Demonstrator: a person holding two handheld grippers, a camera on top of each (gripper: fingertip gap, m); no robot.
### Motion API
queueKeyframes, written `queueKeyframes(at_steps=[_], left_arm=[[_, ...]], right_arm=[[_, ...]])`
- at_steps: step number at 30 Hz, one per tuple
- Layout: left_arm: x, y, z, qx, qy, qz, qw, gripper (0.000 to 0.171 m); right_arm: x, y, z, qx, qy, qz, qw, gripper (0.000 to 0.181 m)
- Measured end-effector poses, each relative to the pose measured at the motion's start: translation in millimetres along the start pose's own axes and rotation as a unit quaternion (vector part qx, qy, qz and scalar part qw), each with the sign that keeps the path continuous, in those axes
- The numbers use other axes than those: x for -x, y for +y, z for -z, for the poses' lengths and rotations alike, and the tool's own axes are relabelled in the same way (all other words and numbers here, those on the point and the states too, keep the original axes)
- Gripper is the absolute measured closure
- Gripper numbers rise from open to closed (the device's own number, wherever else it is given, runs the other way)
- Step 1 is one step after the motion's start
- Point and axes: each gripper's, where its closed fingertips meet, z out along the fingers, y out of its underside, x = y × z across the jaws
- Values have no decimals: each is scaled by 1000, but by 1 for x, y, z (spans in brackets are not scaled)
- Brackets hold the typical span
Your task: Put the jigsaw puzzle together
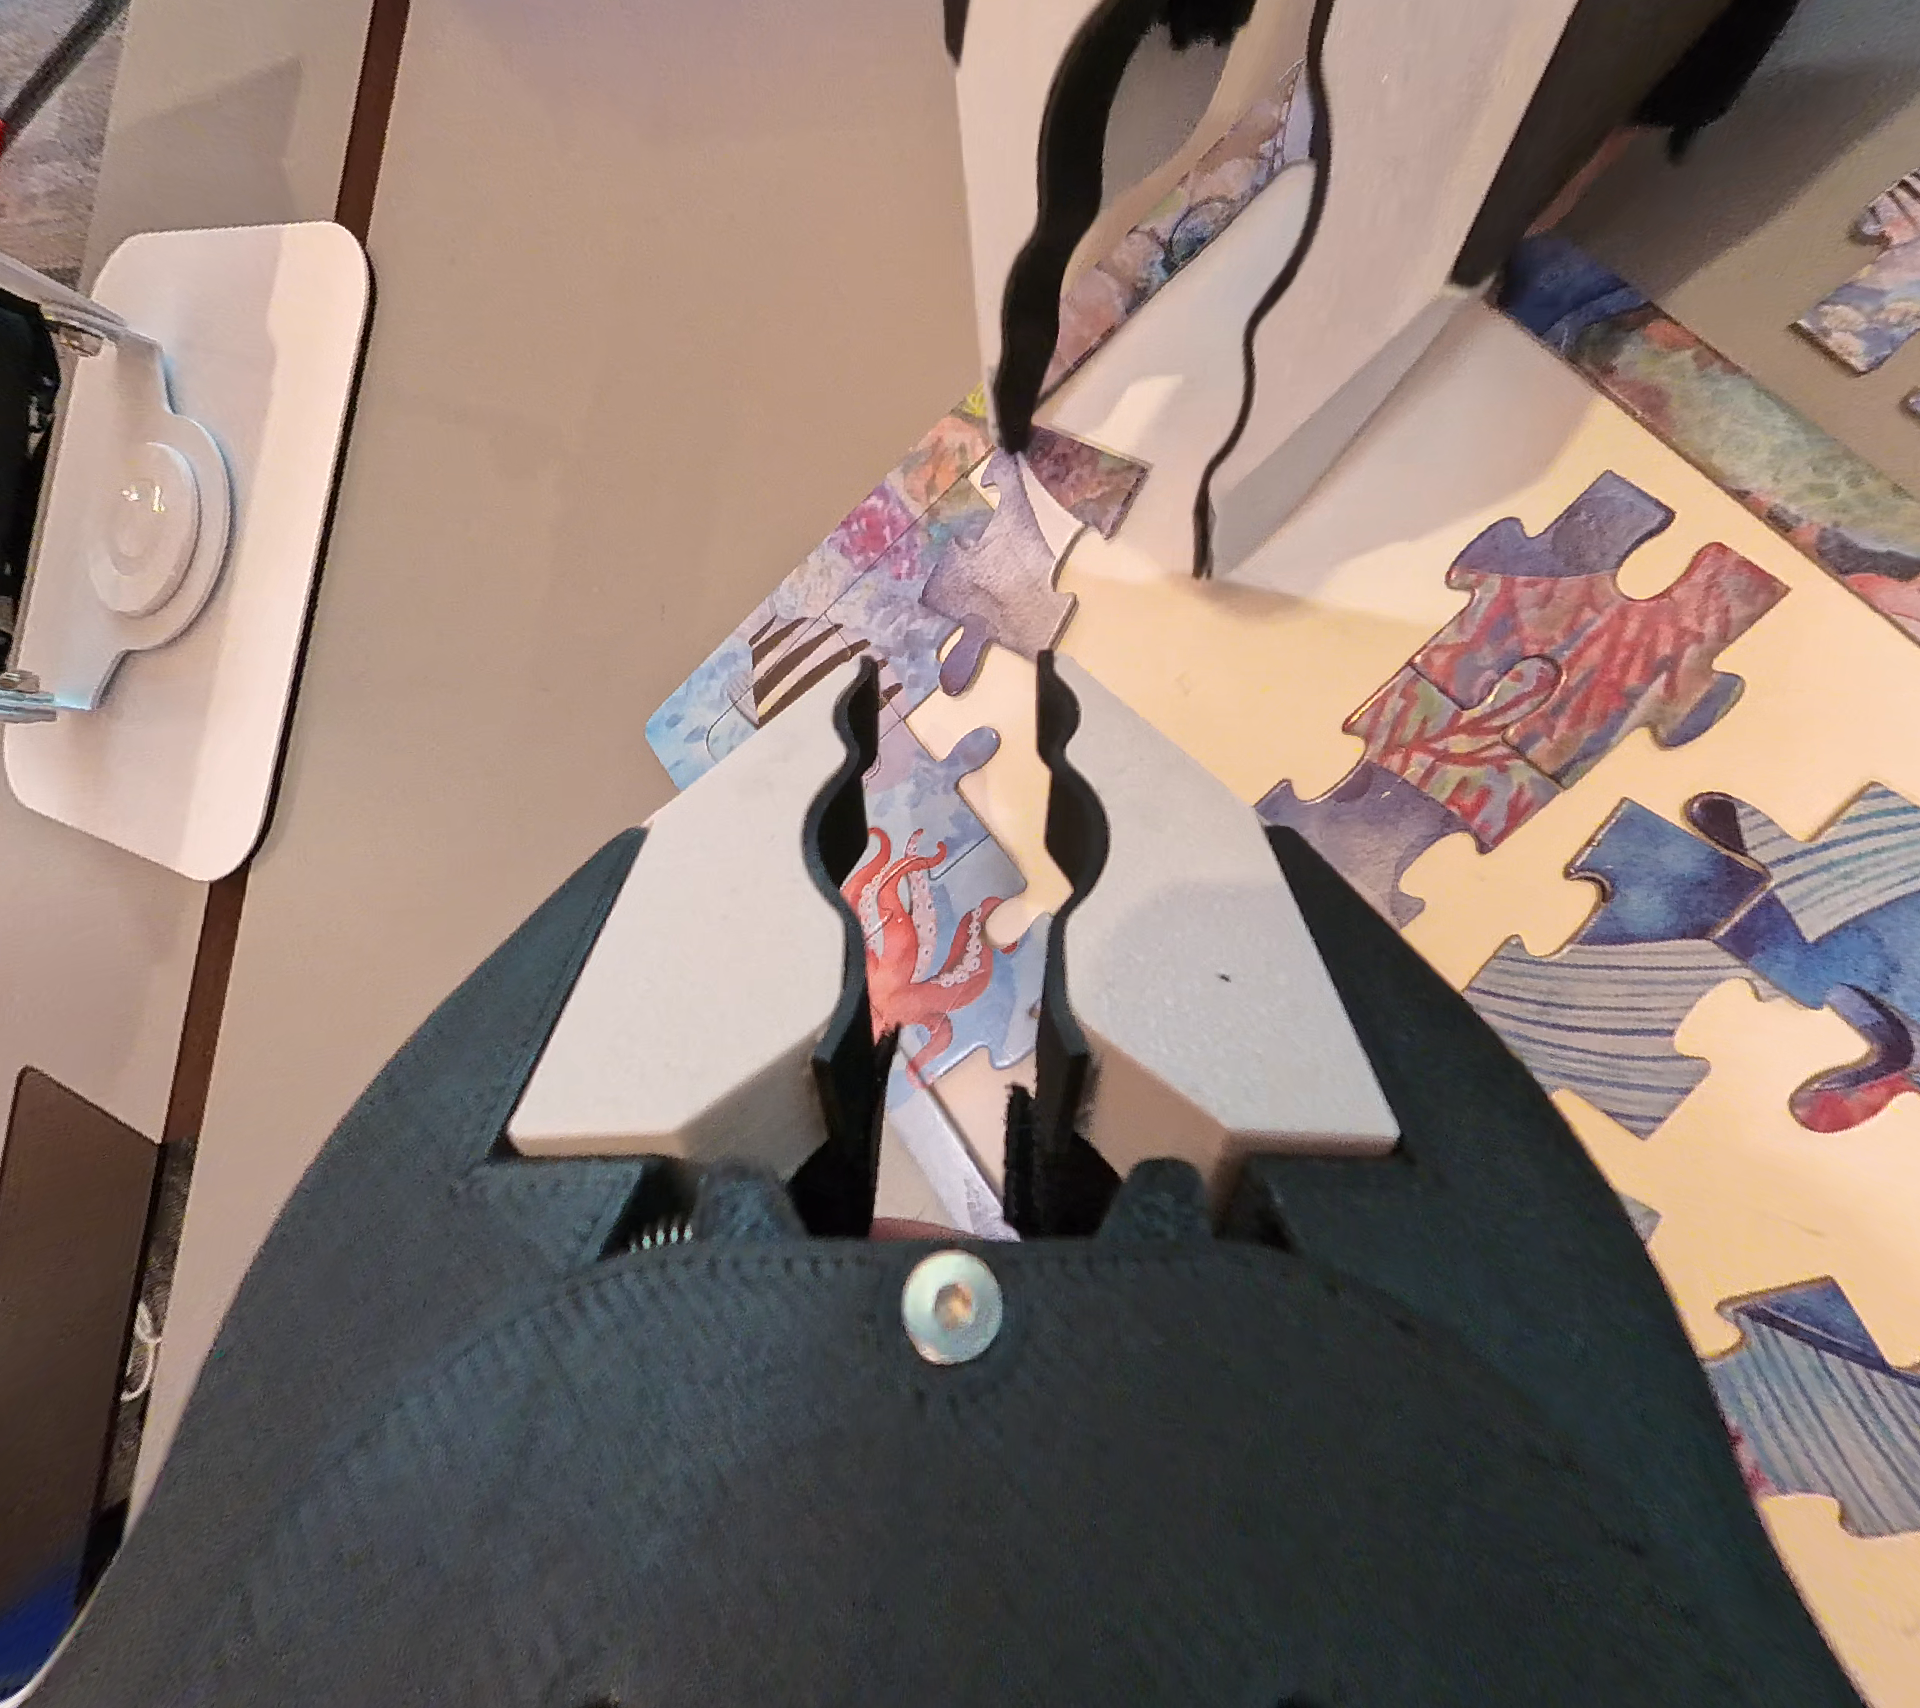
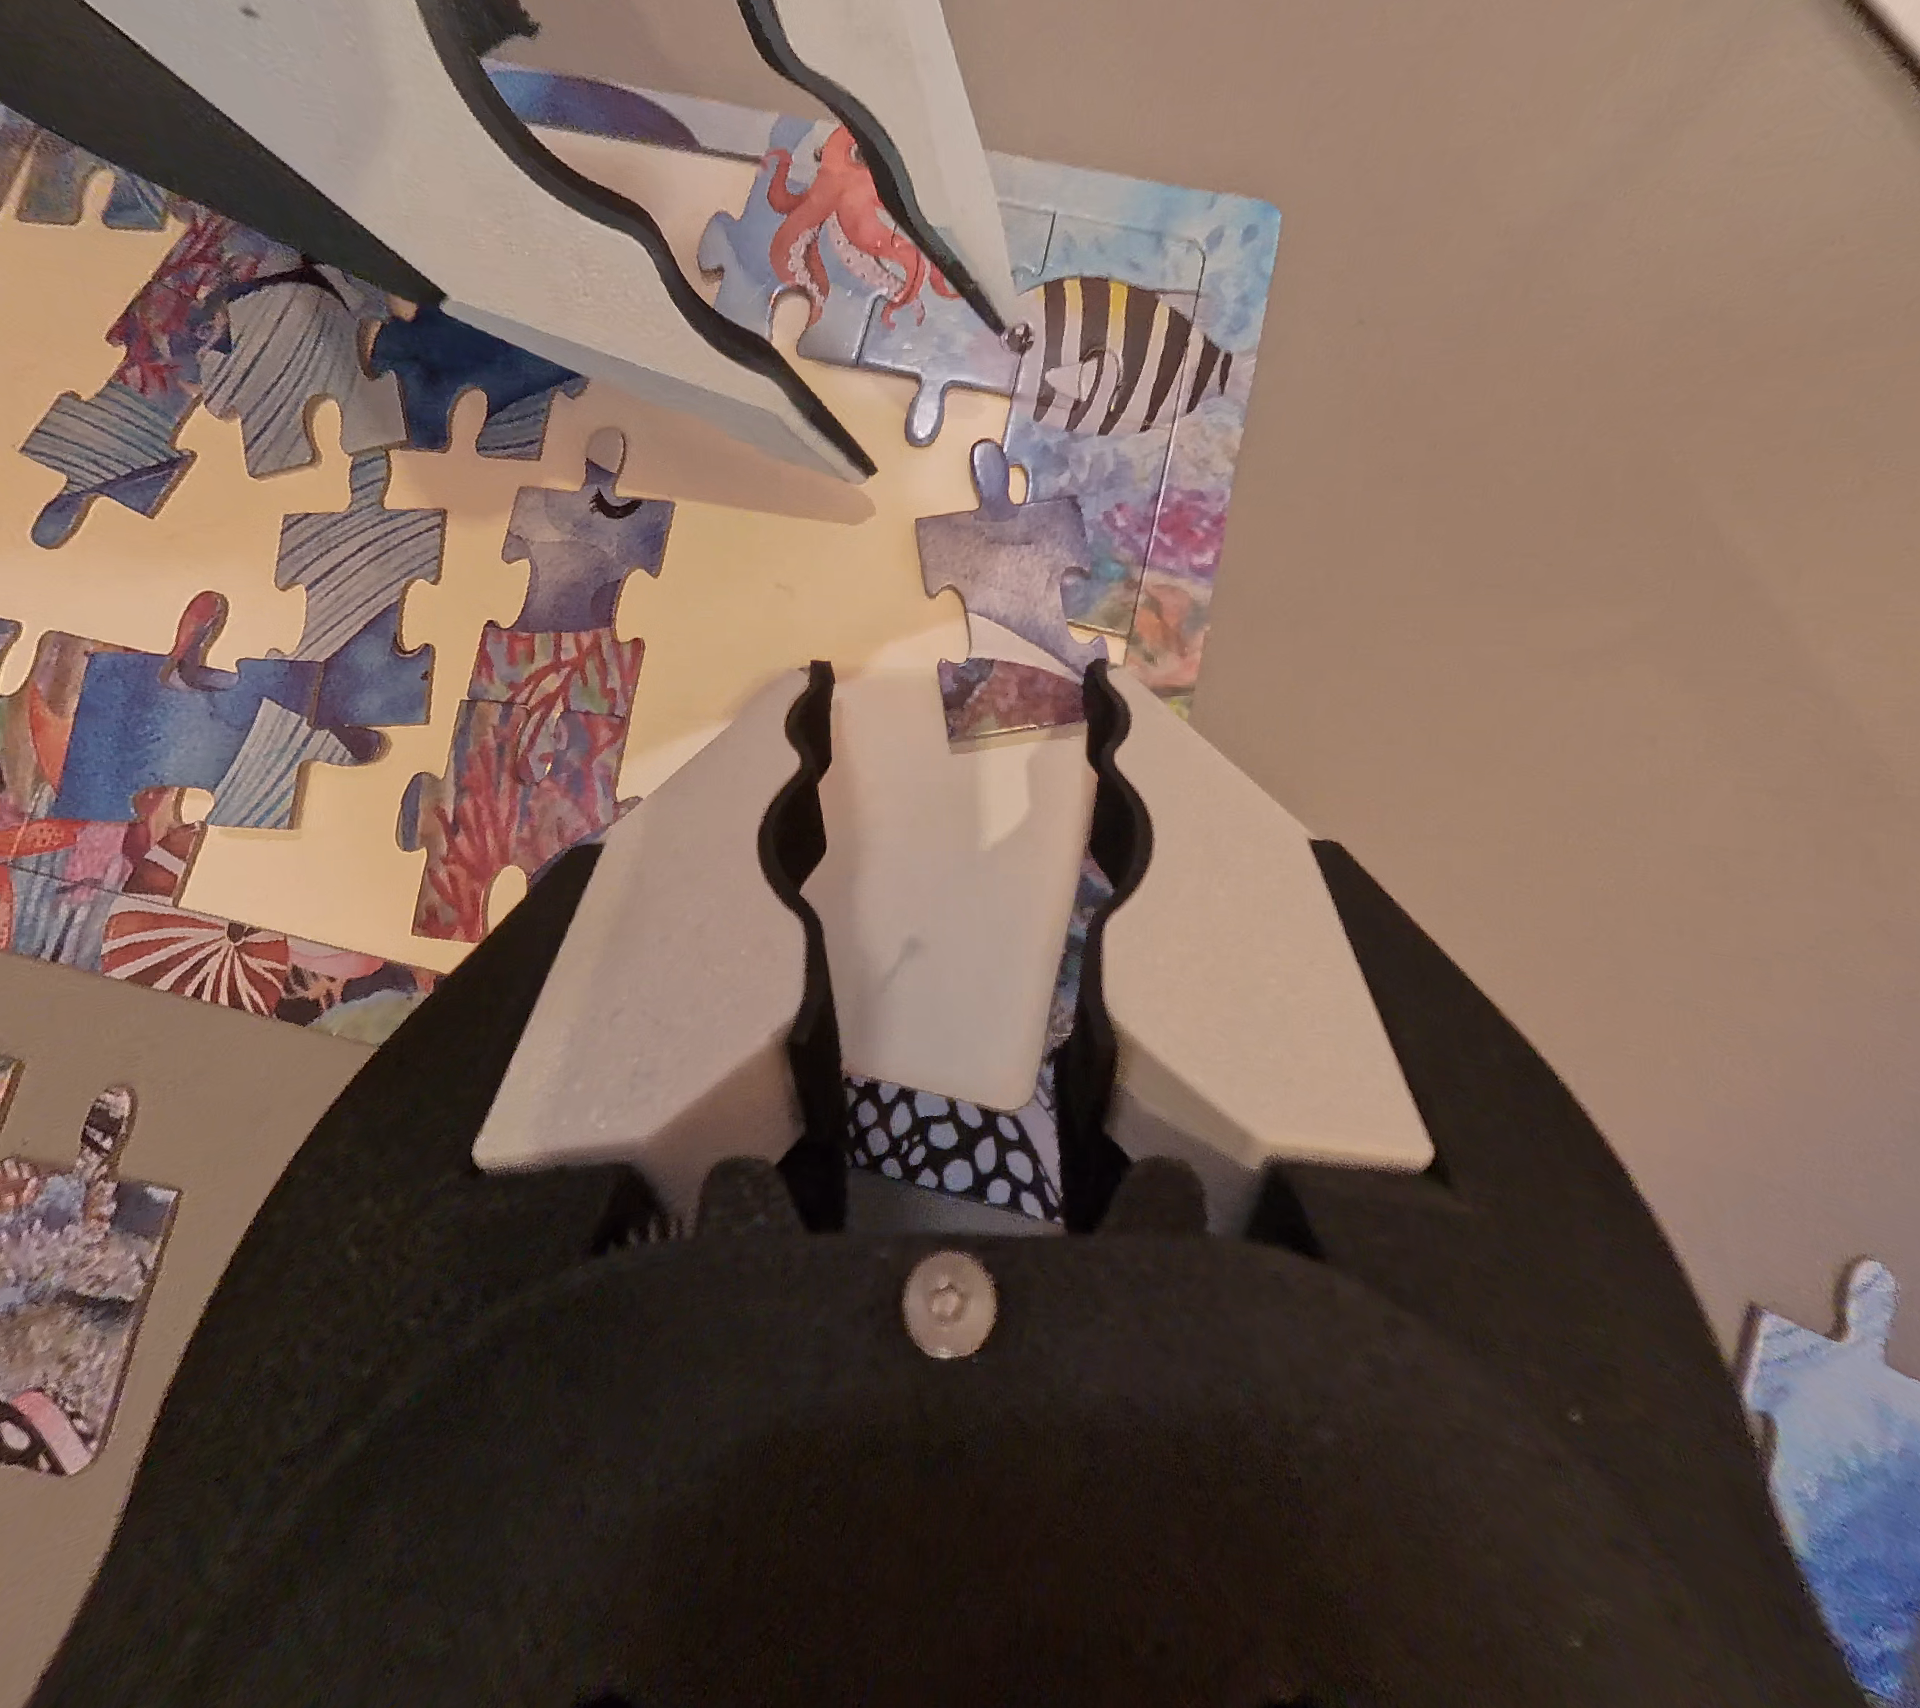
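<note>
The puzzle tray has a cream base and a painted border; it also shows in the right wrist view. An octopus piece and a striped fish sit fitted in its corner. A purple-grey piece lies beside them, also seen in the left wrist view. My right gripper is open, its tips either side of that piece's near end, and one fingertip touches it. My left gripper is open and empty over the octopus piece.
Joined red coral pieces and blue striped pieces lie loose in the tray. Spare pieces lie on the grey table at right and left. A white plate with a clamp sits left of a dark seam. It is some 5 cm from my left tips to the striped fish.
</note>
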Motion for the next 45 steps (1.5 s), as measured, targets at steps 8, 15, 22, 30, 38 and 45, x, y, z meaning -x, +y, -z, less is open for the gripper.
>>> queueKeyframes(at_steps=[8,15,22,30,38,45], left_arm=[[-5,-1,-8,-6,14,11,1000,144],[-12,2,-18,2,26,7,1000,144],[-11,1,-16,-7,26,6,1000,145],[-6,0,-10,-17,21,10,1000,145],[-2,5,-1,-10,23,21,999,141],[-3,22,14,29,41,36,998,133]], right_arm=[[-7,-4,-3,-15,7,-16,1000,138],[-10,0,-6,-8,14,-8,1000,151],[-4,-3,-4,-15,7,7,1000,164],[-2,-11,6,-40,-4,7,999,179],[2,-14,26,-35,-6,29,999,181],[6,0,64,-19,-9,33,999,181]])
